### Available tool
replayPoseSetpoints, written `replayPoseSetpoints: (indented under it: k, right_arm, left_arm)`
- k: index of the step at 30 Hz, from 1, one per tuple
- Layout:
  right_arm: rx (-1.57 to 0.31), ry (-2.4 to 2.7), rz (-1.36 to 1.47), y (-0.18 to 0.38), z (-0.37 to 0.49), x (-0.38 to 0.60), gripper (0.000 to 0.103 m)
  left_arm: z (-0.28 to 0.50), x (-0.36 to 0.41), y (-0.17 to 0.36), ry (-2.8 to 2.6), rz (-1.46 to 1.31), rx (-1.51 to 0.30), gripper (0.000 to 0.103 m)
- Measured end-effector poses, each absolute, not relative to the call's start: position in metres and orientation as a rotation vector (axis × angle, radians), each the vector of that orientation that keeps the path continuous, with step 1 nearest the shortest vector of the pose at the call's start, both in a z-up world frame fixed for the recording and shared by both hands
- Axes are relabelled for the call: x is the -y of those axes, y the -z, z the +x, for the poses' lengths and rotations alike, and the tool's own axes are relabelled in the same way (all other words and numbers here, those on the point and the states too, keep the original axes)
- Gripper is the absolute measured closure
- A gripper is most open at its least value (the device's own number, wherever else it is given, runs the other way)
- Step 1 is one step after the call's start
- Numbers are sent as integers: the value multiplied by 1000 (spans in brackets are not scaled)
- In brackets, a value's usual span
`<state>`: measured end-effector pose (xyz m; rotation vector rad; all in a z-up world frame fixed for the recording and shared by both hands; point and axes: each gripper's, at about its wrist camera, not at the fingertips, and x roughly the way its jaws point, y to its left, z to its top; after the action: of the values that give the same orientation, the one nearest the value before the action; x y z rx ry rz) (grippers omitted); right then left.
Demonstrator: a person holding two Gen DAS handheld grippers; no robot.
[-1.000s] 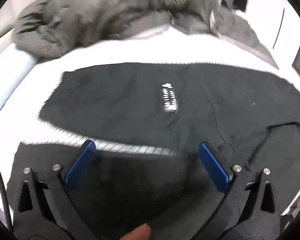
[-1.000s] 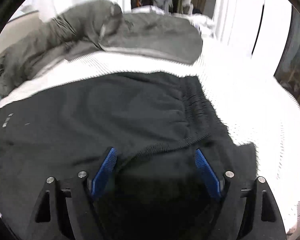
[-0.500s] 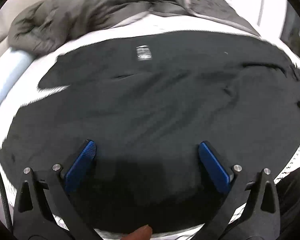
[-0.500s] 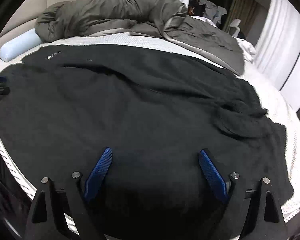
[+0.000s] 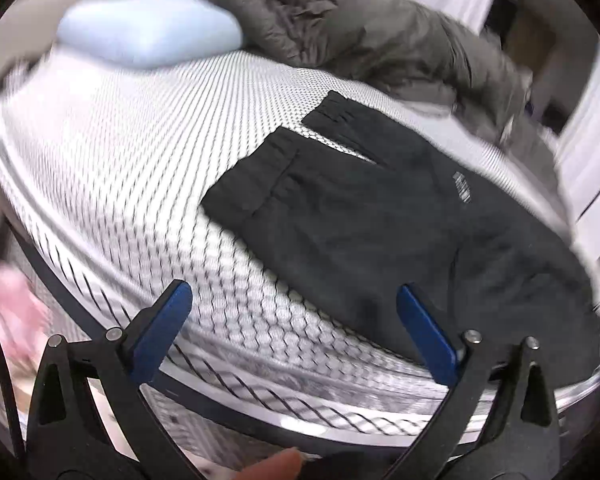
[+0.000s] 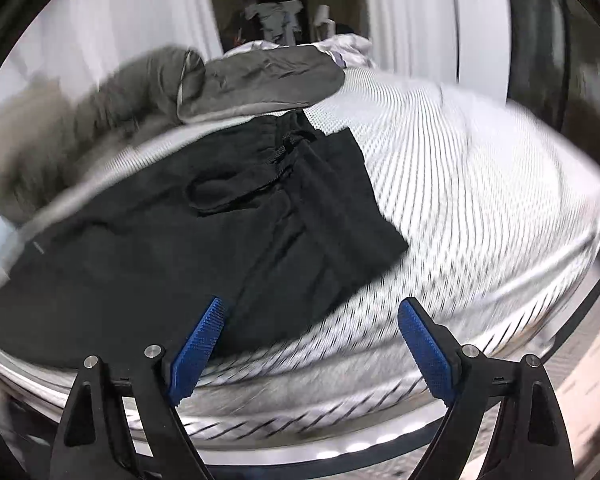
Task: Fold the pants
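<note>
1. Black pants lie flat on a bed covered in white mesh-patterned fabric, seen from the left wrist with both leg cuffs toward the far left and a small white logo on the far leg.
2. From the right wrist, the same pants show their gathered waistband and a loose drawstring at the far end, the cloth reaching to the near edge of the bed.
3. The left gripper hangs over the near edge of the mattress, its blue fingers spread wide with nothing between them; its jaws have just been closing slightly. The right-hand finger sits over the near edge of the pants, but contact cannot be told.
4. The right gripper is likewise released, blue fingers apart and empty, the left one over the pants' near edge.
5. A fingertip shows at the bottom of the left view.
6. A rumpled grey duvet lies along the far side, just beyond the pants, with a pale blue pillow at far left.
</note>
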<state>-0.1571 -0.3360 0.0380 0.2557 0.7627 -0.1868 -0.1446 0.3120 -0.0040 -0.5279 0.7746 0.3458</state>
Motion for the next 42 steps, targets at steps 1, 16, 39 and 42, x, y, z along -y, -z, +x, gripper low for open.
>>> replayPoseSetpoints:
  k: [1,16,39,42]
  right_arm:
    - [-757,174,300,-37,-161,342,13]
    - [-756,117,448,-32,-149,361,13]
    - [-670,86,611,-40,-141,381,90]
    - [-647,87,591,-54,-139,380,90]
  left_arm:
    - [-147,-318,6,-301,-592,-764,17]
    - [-91,-331,10,-295,-667,-750,38]
    - [-78,-338,18,-305,-689,-696,103]
    - [-70,-337,-1,-293,-670,-667,103]
